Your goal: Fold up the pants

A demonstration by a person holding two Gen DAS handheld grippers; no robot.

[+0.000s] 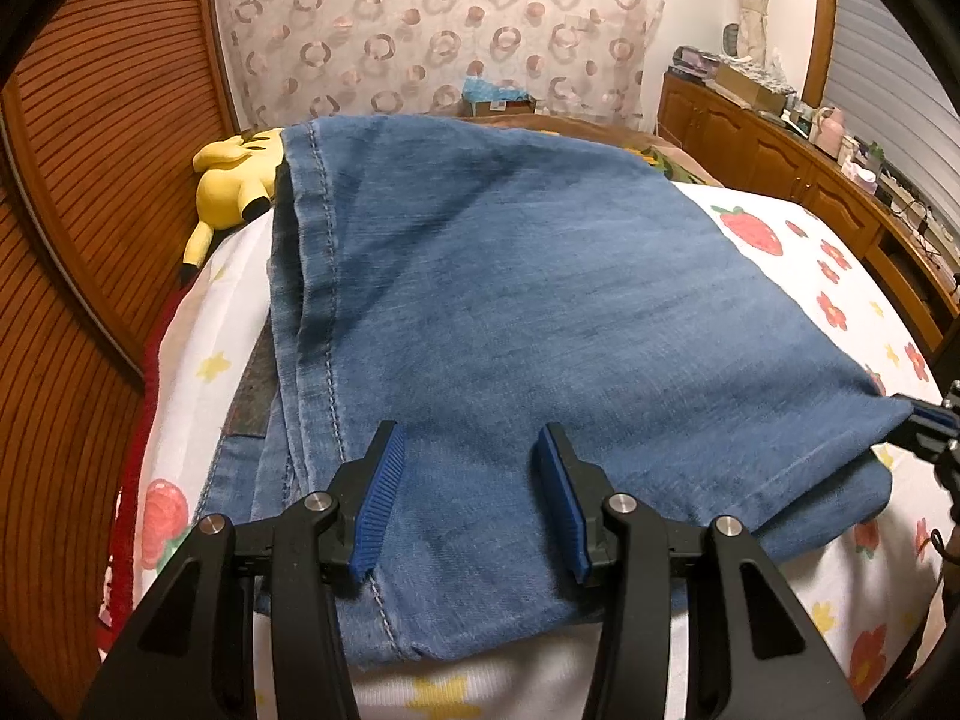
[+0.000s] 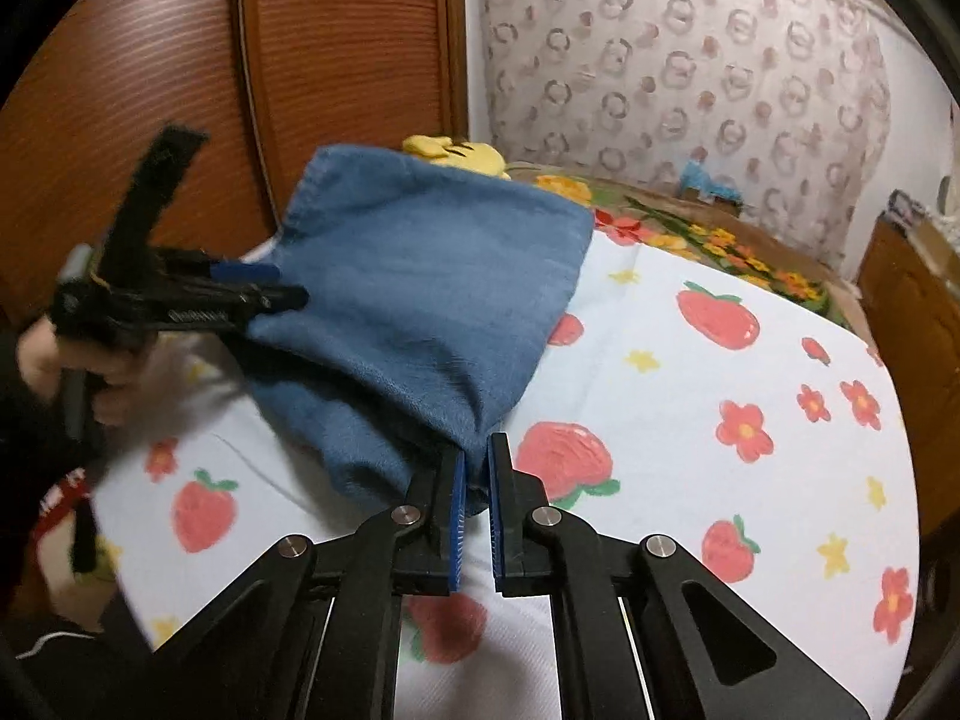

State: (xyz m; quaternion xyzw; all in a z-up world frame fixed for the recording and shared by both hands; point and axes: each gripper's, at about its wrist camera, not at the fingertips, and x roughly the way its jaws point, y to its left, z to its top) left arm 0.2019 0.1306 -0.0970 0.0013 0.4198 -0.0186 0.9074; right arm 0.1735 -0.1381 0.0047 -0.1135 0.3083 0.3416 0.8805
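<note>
Folded blue denim pants (image 1: pixel 510 312) lie on the strawberry-print bed sheet (image 1: pixel 798 276). My left gripper (image 1: pixel 471 438) is open, its blue pads spread just above the pants' near edge, holding nothing. It shows blurred at the left of the right wrist view (image 2: pixel 282 294), at the pants' left edge. My right gripper (image 2: pixel 477 450) is shut on a corner of the pants (image 2: pixel 420 300), lifting the fabric off the sheet (image 2: pixel 690 420). Its tip shows at the right edge of the left wrist view (image 1: pixel 912 411), at the pants' right corner.
A yellow plush toy (image 1: pixel 234 186) lies at the bed's far left, beside the wooden wardrobe (image 1: pixel 90 180). A patterned curtain (image 1: pixel 444 30) hangs behind. A wooden cabinet (image 1: pixel 780 156) with clutter stands on the right. A floral blanket (image 2: pixel 720 240) lies at the bed's far end.
</note>
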